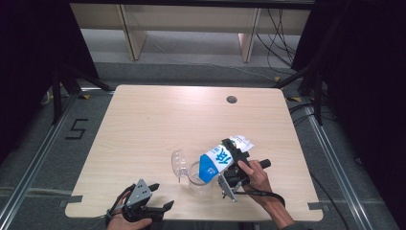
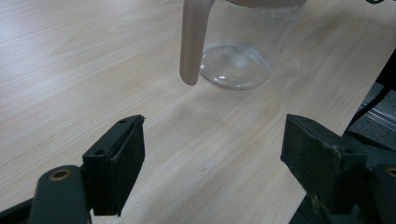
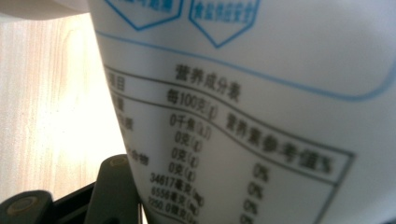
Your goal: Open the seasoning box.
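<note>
A blue-and-white bag (image 1: 218,160) with printed text is tilted, its lower end over the mouth of a clear plastic jug (image 1: 196,176) near the table's front middle. My right gripper (image 1: 233,160) is shut on the bag's body. In the right gripper view the bag (image 3: 257,112) shows a printed nutrition table, with one black finger (image 3: 114,186) at the lower left. The jug's clear hinged lid (image 1: 178,164) stands open to its left. My left gripper (image 1: 163,195) rests open at the front left, holding nothing. Its view shows the jug (image 2: 236,60) and beige handle (image 2: 191,42) beyond my left gripper (image 2: 212,149).
The wooden table (image 1: 158,120) has a round cable hole (image 1: 231,99) at the back right. The table's front edge runs close under both hands. Furniture legs (image 1: 131,33) and cables (image 1: 280,38) lie on the floor behind the table.
</note>
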Tool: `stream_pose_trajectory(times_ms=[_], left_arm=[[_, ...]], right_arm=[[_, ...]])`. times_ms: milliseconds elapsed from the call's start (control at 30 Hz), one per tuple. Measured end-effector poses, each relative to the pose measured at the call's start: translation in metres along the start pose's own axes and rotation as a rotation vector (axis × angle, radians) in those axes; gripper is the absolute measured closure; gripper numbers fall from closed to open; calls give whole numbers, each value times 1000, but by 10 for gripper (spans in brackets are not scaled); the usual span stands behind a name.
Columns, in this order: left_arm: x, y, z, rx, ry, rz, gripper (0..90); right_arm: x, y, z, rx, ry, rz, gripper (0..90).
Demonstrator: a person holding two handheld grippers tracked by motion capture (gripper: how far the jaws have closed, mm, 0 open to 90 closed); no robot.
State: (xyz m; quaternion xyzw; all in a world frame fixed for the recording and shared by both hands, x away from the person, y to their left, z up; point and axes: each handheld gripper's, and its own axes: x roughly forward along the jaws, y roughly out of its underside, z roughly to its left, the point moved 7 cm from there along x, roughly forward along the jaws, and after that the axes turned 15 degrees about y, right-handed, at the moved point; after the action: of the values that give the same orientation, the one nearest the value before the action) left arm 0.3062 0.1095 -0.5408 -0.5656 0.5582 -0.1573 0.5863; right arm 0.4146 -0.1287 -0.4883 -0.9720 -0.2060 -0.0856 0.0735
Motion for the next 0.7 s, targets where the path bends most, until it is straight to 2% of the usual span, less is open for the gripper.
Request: stream_pose_trajectory(times_ms=[33, 67, 100, 167, 267, 300, 333, 467, 533, 600, 633, 700], left_arm=[[0, 0, 0, -5, 0, 0, 212], [0, 0, 0, -5, 0, 0, 212], [-2, 1, 1, 14, -4, 25, 212], [-1, 1, 0, 6, 6, 22, 212], [-1, 1, 0, 7, 11, 20, 212], [-2, 1, 1, 14, -2, 26, 212], [-1, 1, 0, 3, 10, 18, 212], [0, 0, 0, 2, 6, 0, 212], [-1, 1, 0, 9, 11, 21, 212], [0, 0, 0, -1, 5, 0, 212], [-1, 1, 0, 4, 14, 18, 212], [-1, 1, 0, 5, 9, 18, 212]], right_arm=[[0, 0, -2, -26, 3, -5, 467], [0, 0, -2, -26, 3, -5, 467], [1, -1, -5, -56, 10, -15, 468], [1, -1, -5, -72, 16, -17, 469], [0, -1, -6, -74, 18, -16, 470], [0, -1, -6, -67, 17, -10, 470], [0, 0, -3, -38, 13, -1, 470], [1, 0, -3, -39, 13, -3, 471], [0, 1, -3, -40, 23, 5, 472], [0, 1, -2, -39, 19, 4, 472], [1, 1, -1, -32, 18, 3, 472], [1, 1, -1, -35, 23, -3, 472]])
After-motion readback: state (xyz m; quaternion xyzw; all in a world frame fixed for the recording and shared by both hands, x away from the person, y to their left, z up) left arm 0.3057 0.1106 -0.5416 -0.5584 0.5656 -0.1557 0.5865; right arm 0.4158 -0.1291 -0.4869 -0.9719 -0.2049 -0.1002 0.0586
